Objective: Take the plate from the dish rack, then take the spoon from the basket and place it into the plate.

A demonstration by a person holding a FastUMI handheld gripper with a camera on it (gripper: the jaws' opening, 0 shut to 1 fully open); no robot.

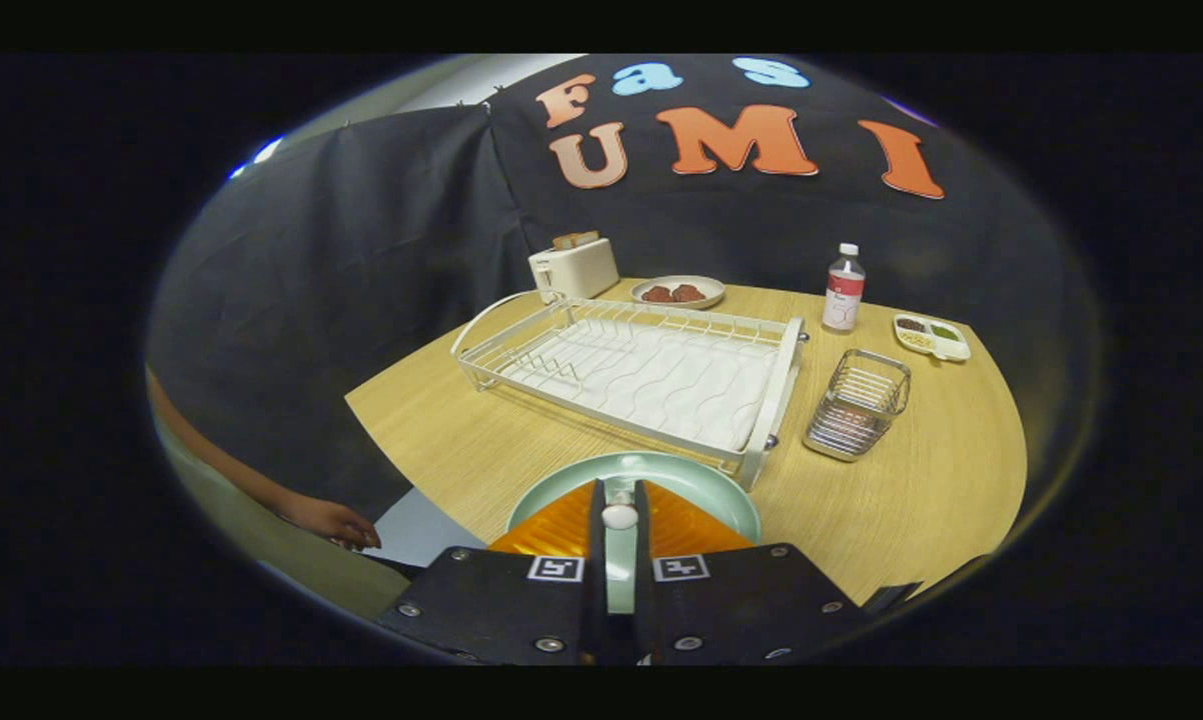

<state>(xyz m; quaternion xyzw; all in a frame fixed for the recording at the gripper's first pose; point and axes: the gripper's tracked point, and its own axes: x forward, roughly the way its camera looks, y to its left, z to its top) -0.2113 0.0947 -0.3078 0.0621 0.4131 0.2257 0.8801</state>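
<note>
Gripper view: gripper (620, 517) pinching the spoon (620, 516) with fingers nearly together (handle hidden between them), hovering above the green plate (718, 492) for release. Lying just before the emptied dish rack (651, 370); basket (858, 403) standing rightward, leaving bare table (941, 470) for withdrawing.

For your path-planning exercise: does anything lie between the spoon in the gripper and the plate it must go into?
Nothing visible does. The spoon is pinched between the fingers of the gripper, directly over the green plate, which lies just in front of the dish rack. The wire basket stands off to the side.
</note>
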